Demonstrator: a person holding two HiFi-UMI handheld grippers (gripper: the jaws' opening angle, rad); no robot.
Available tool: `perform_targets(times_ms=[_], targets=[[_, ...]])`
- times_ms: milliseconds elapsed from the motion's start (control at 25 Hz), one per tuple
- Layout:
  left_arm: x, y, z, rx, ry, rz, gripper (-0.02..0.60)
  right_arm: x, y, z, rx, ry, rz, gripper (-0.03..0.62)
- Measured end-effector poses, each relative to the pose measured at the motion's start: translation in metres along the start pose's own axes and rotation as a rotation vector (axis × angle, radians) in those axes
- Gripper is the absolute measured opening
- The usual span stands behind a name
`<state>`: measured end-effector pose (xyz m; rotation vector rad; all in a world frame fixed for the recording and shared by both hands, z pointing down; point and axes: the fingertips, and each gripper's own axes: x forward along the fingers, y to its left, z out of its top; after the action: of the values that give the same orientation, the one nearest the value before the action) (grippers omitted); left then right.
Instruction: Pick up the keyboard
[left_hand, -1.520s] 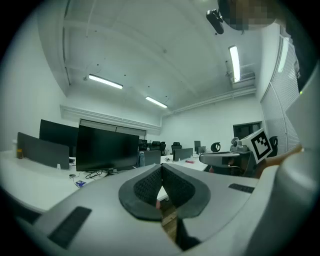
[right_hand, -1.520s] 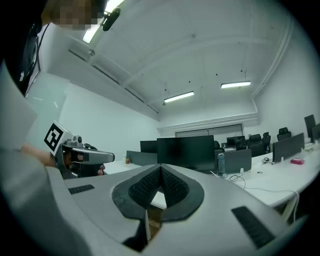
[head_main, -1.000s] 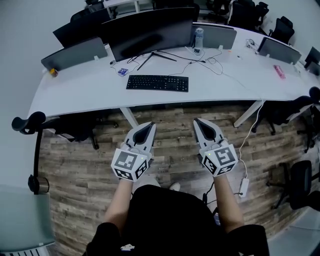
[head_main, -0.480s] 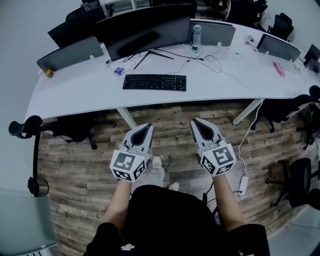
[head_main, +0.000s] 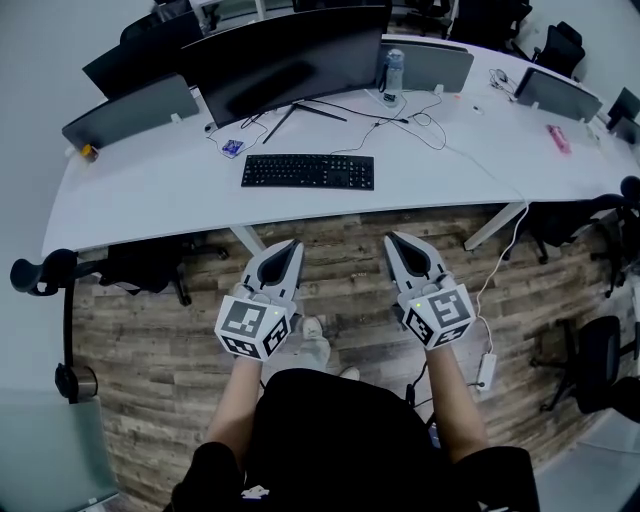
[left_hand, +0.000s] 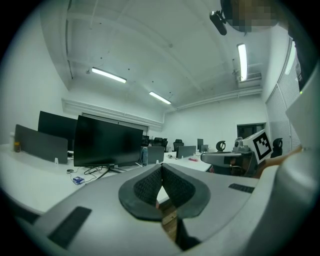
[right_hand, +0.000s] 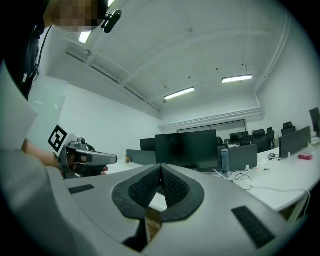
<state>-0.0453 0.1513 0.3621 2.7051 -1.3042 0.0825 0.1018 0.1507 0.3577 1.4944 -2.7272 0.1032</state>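
Note:
A black keyboard (head_main: 308, 171) lies flat on the white desk (head_main: 140, 195), in front of a wide black monitor (head_main: 285, 58). My left gripper (head_main: 292, 245) and right gripper (head_main: 392, 240) are held side by side over the wooden floor, short of the desk's near edge and apart from the keyboard. Both point toward the desk. Each one's jaws are shut with nothing between them, as the left gripper view (left_hand: 161, 170) and right gripper view (right_hand: 160, 170) show. The keyboard is hidden behind the jaws in both gripper views; the monitor (left_hand: 107, 141) (right_hand: 186, 149) stands beyond.
A water bottle (head_main: 396, 72) and loose cables (head_main: 415, 125) sit behind the keyboard, a small blue item (head_main: 232, 148) to its left. Grey dividers (head_main: 130, 112) line the desk's back. Office chairs (head_main: 150, 265) stand under the desk and at right (head_main: 600, 365). A power strip (head_main: 487, 372) lies on the floor.
Both grippers, still shut, have come a little nearer the desk, and the view has shifted with them, so the desk edge and keyboard sit closer to the jaws.

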Motion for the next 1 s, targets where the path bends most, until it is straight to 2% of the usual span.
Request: perform_targets(times_ms=[320,1000], targets=[[0.041,0.038,0.008,0.007,0.004,-0.013,0.002,0.050,-0.022,0.003,0.017,0.005,0.003,0.005],[0.109,0.122,0.027,-0.005,-0.005,-0.060,0.002,0.144,-0.061,0.009,-0.014,0.040,-0.050,0.005]])
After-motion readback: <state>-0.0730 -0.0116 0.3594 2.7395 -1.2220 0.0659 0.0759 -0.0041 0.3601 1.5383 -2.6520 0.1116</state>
